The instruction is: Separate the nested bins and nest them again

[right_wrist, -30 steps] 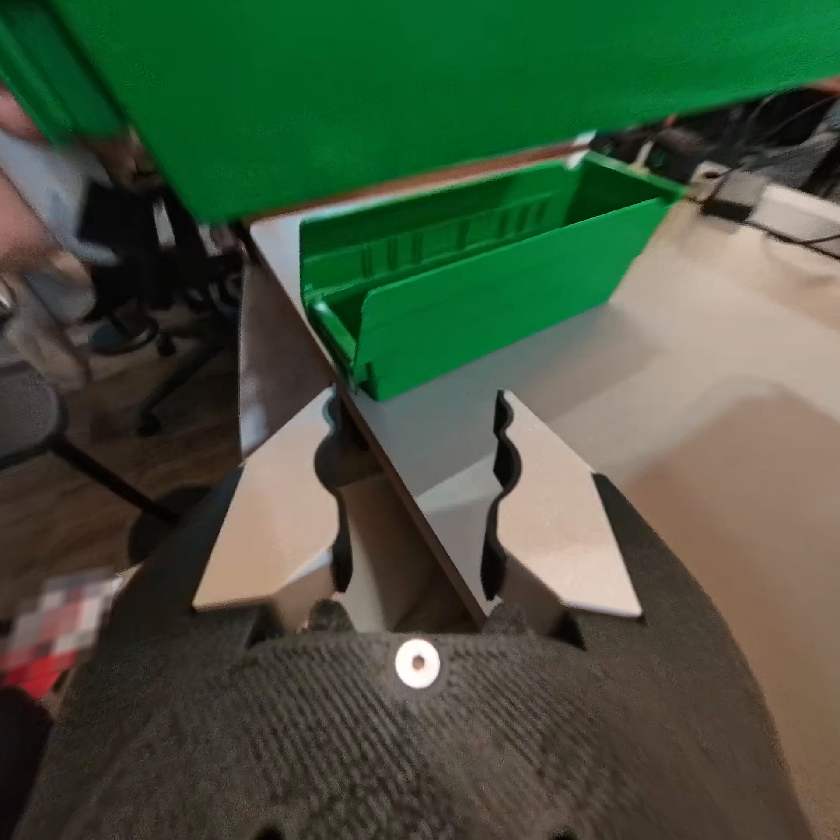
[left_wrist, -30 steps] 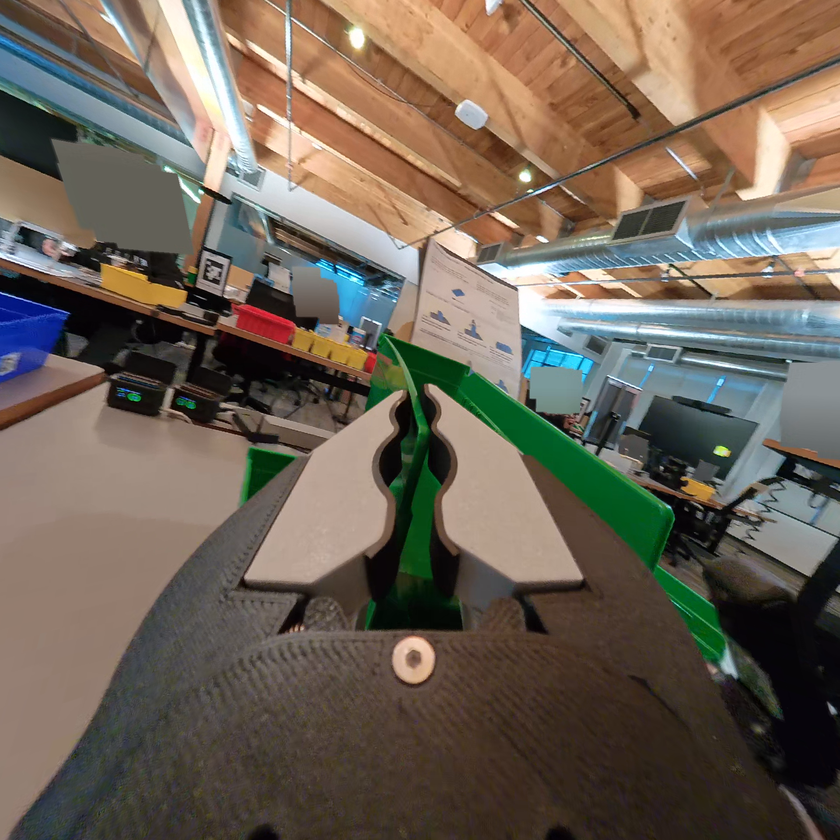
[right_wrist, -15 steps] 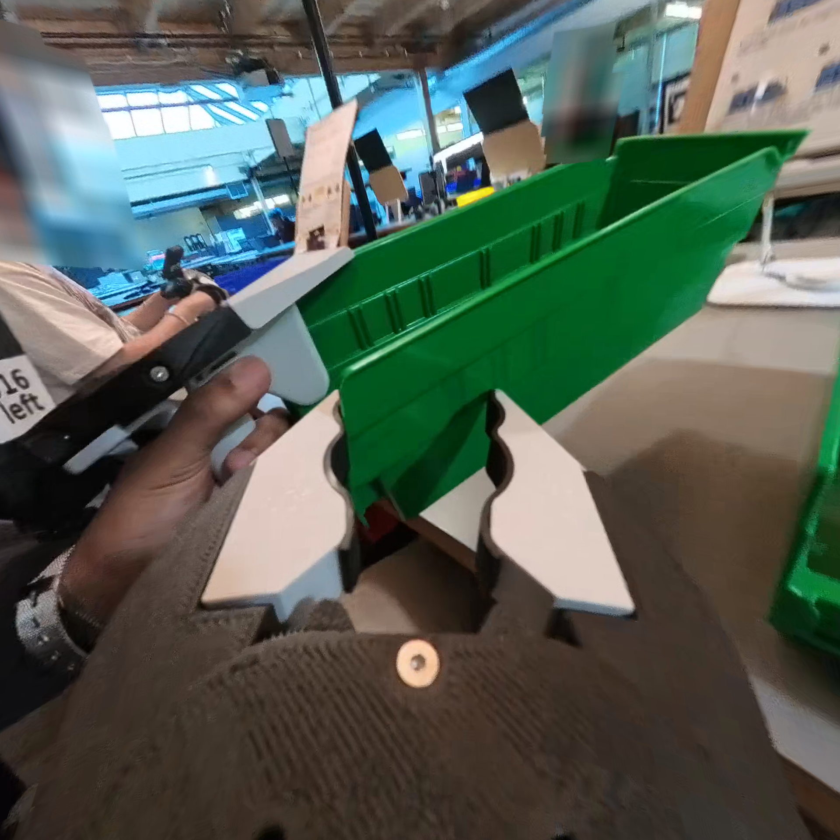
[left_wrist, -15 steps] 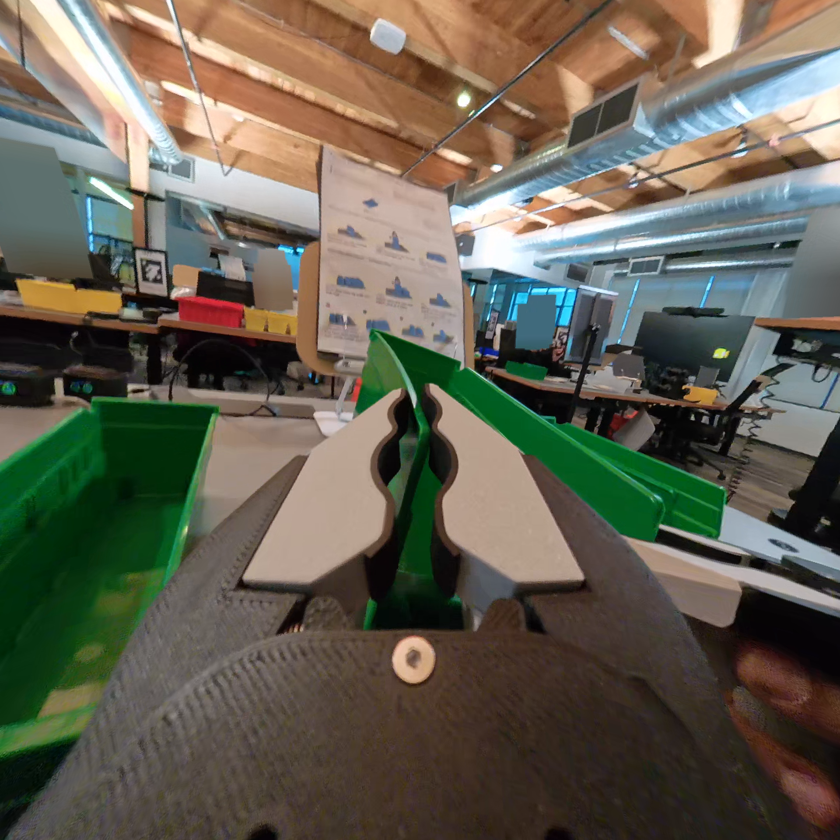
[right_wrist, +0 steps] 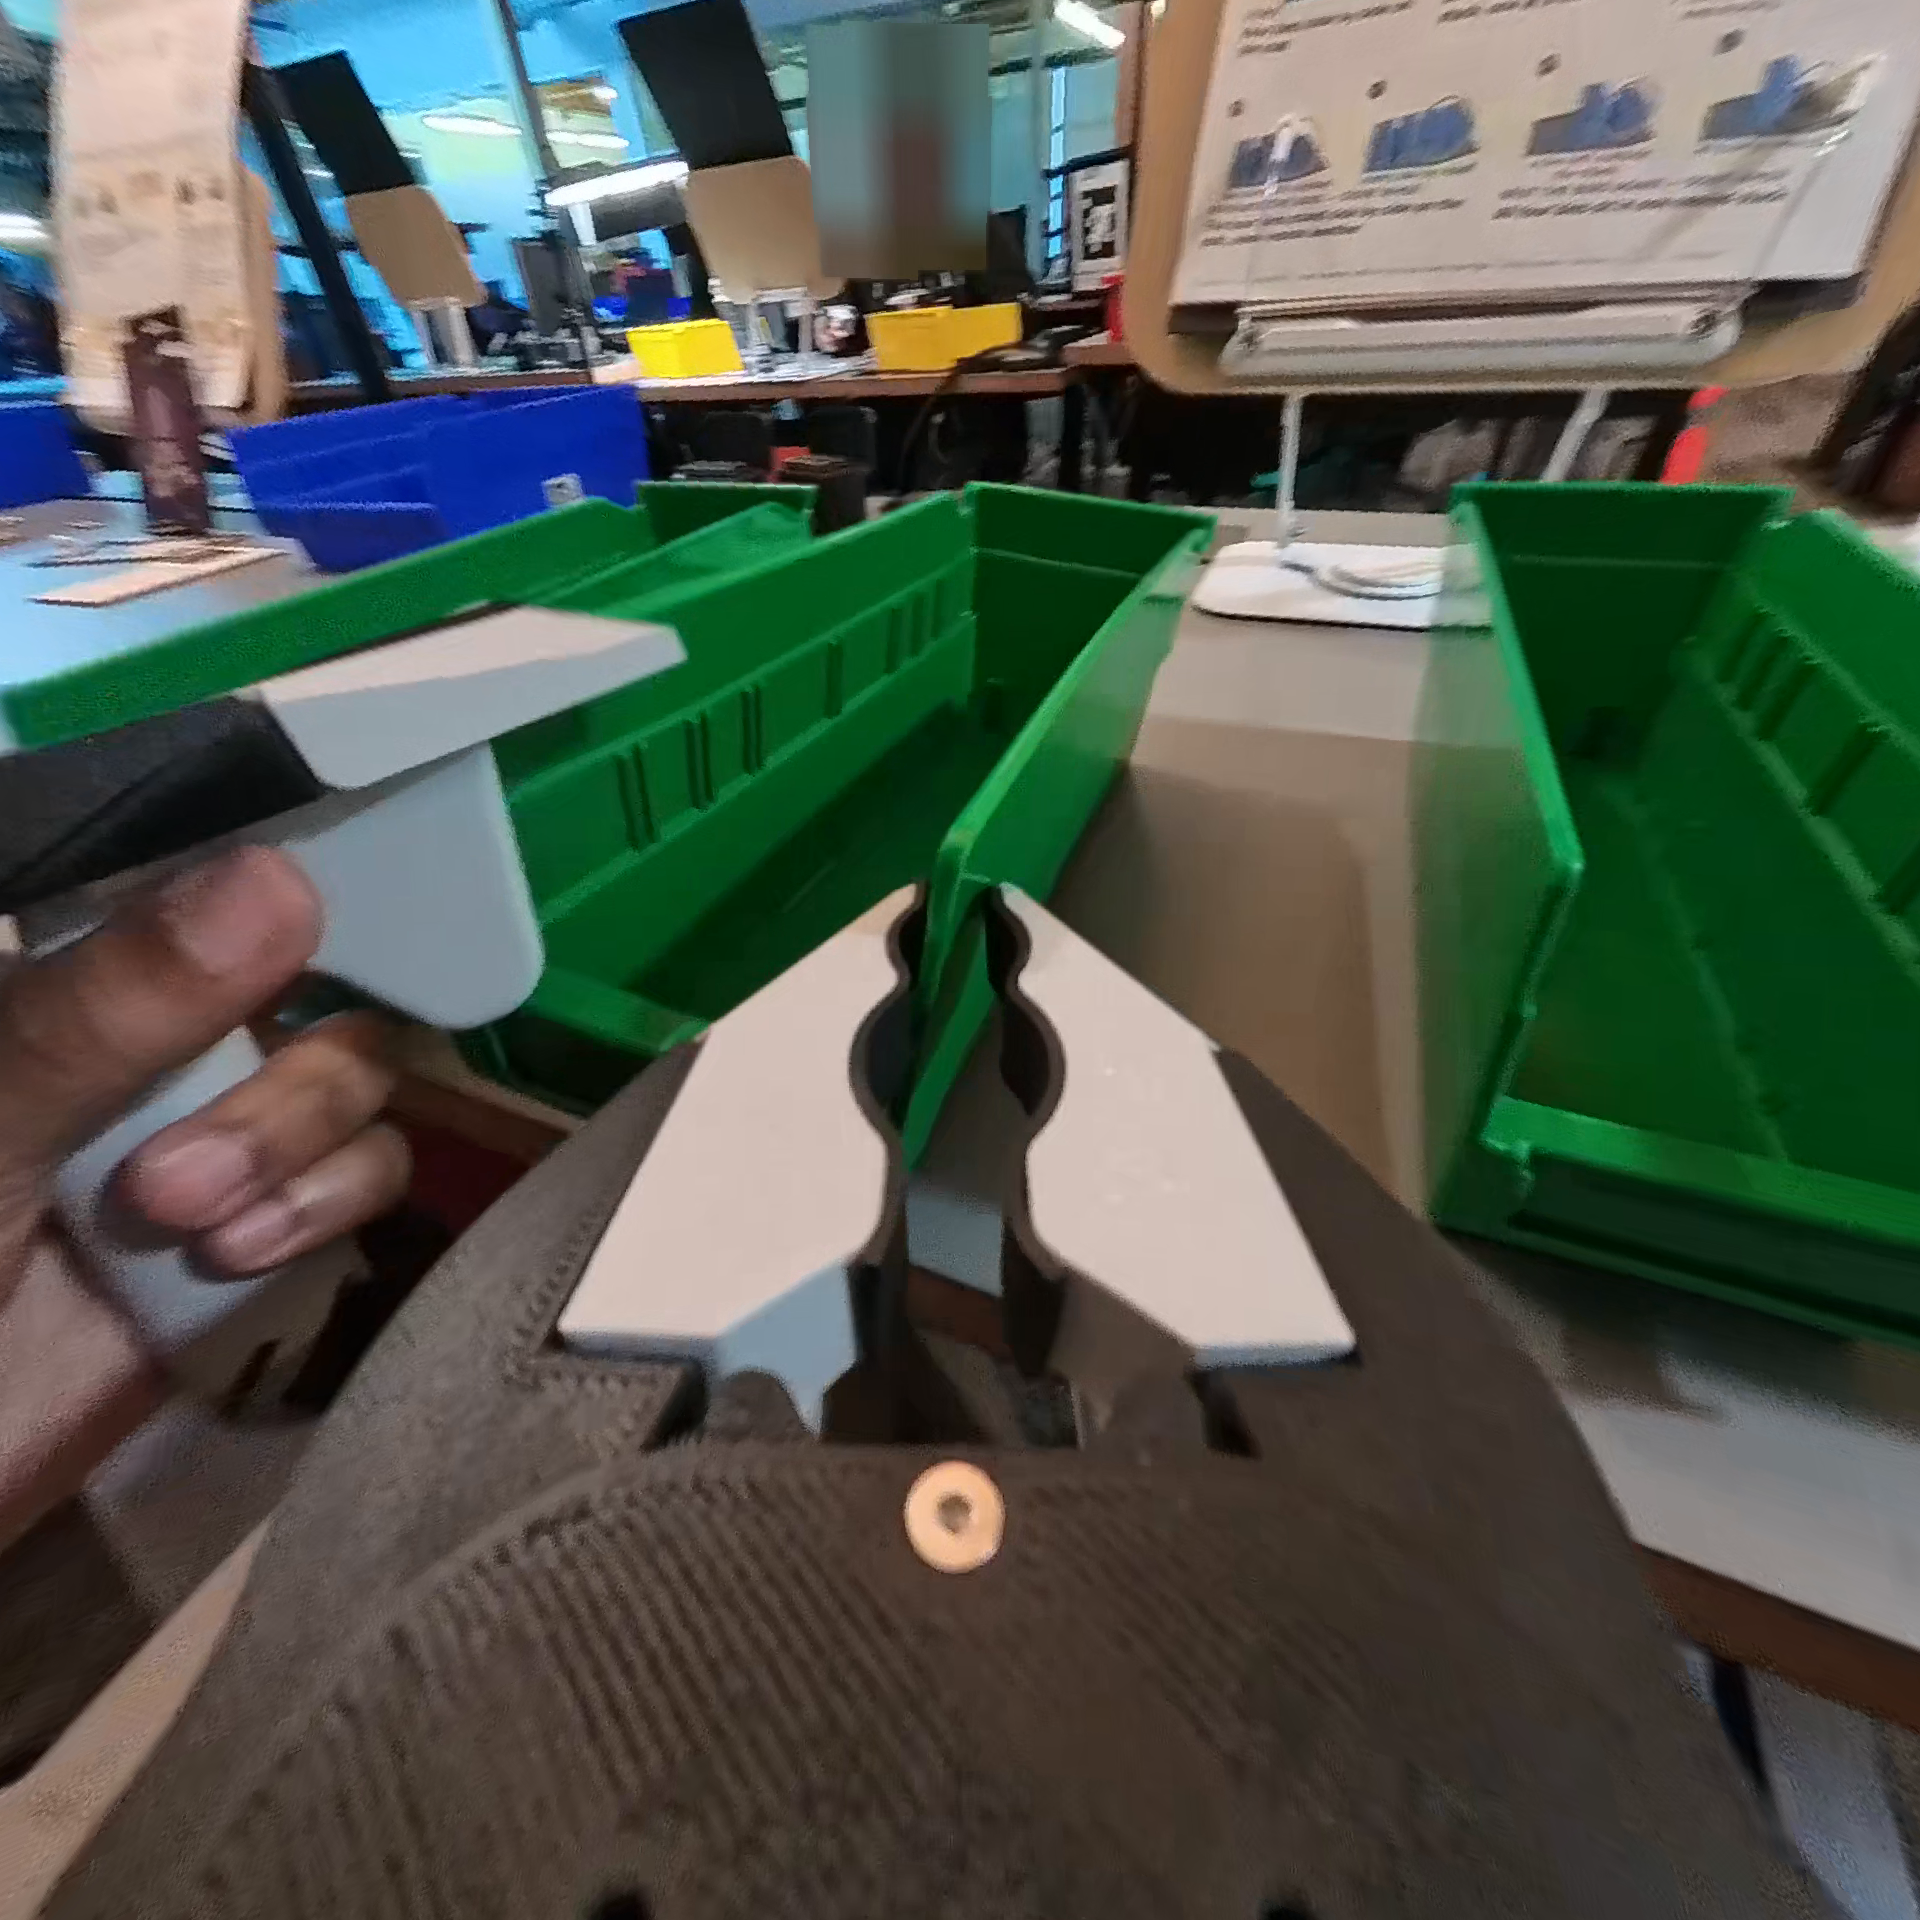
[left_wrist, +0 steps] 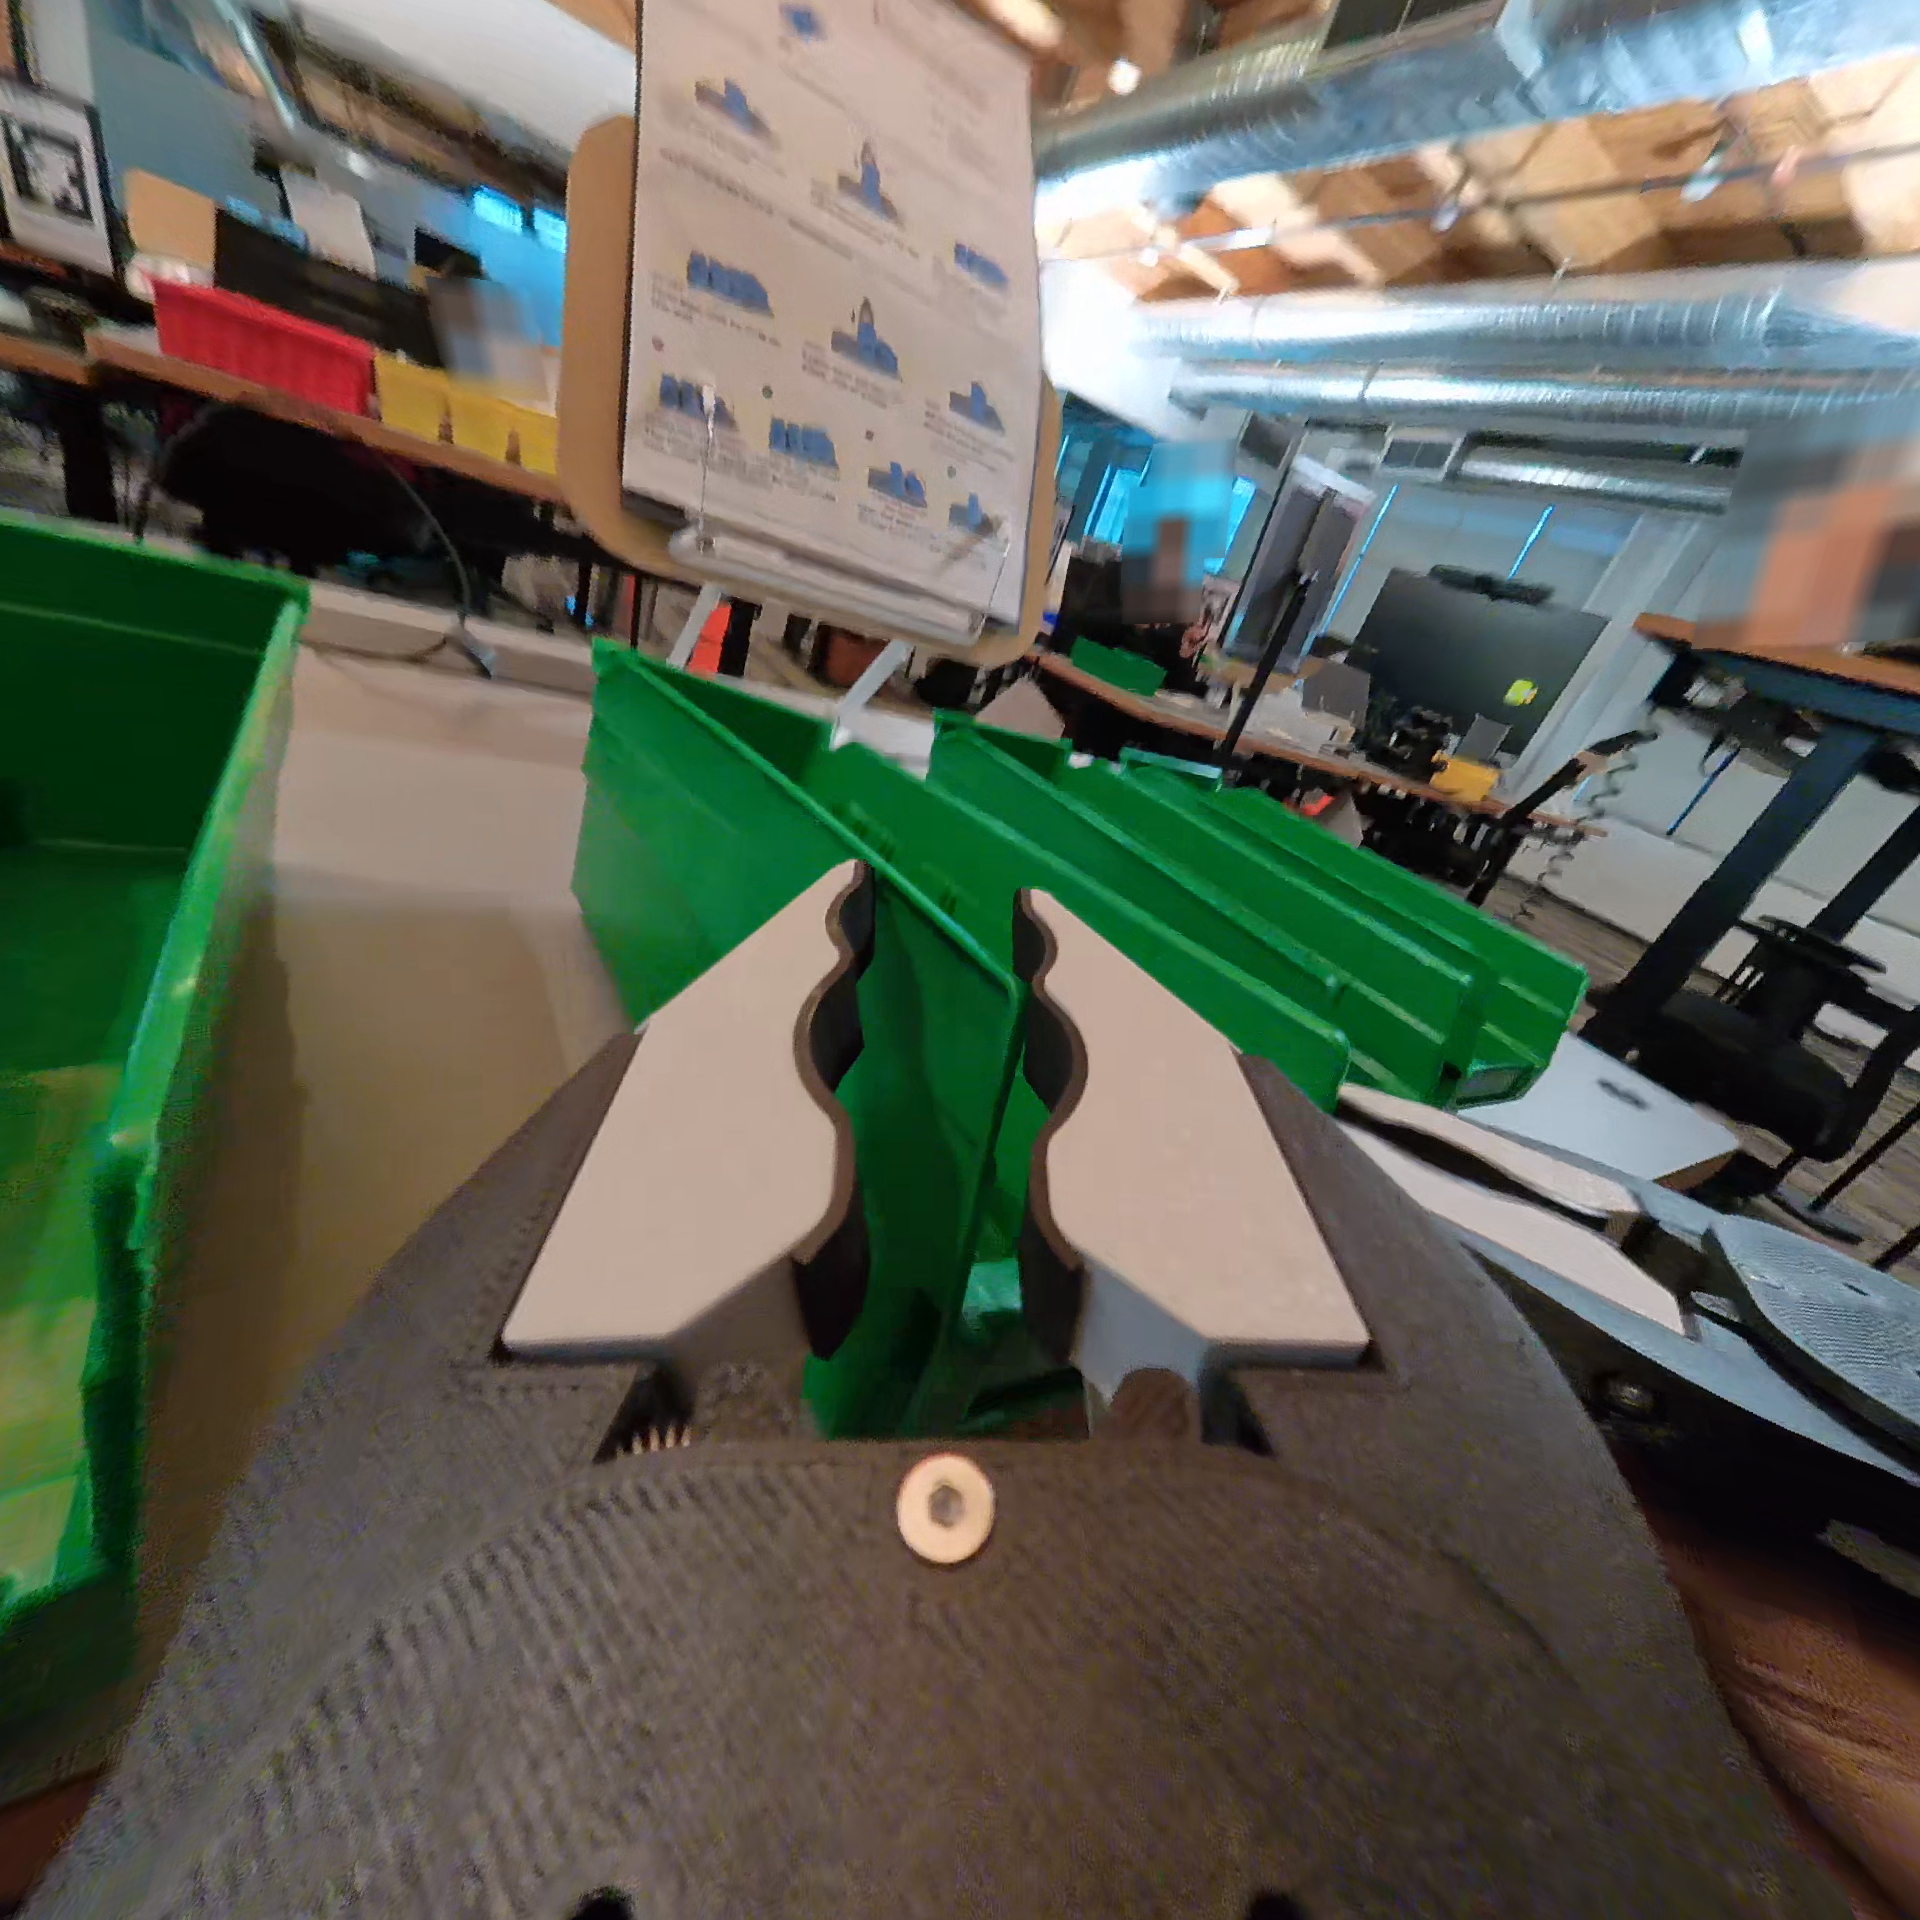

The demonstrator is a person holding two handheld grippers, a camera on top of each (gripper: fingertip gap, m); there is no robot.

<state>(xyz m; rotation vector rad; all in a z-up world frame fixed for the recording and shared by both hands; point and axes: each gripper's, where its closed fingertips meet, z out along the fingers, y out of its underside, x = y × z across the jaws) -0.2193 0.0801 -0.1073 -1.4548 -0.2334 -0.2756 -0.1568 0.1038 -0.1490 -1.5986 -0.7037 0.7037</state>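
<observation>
A green bin is held by both long walls on the counter, the right hand-held gripper clamped on its right wall and the left hand-held gripper apparently loosened around the left wall, perhaps for steadying beside another green bin on the right.

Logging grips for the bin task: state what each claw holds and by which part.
The left claw straddles one long side wall of the green bin, apparently loosely; the right claw pinches its opposite wall near the front corner.
</observation>
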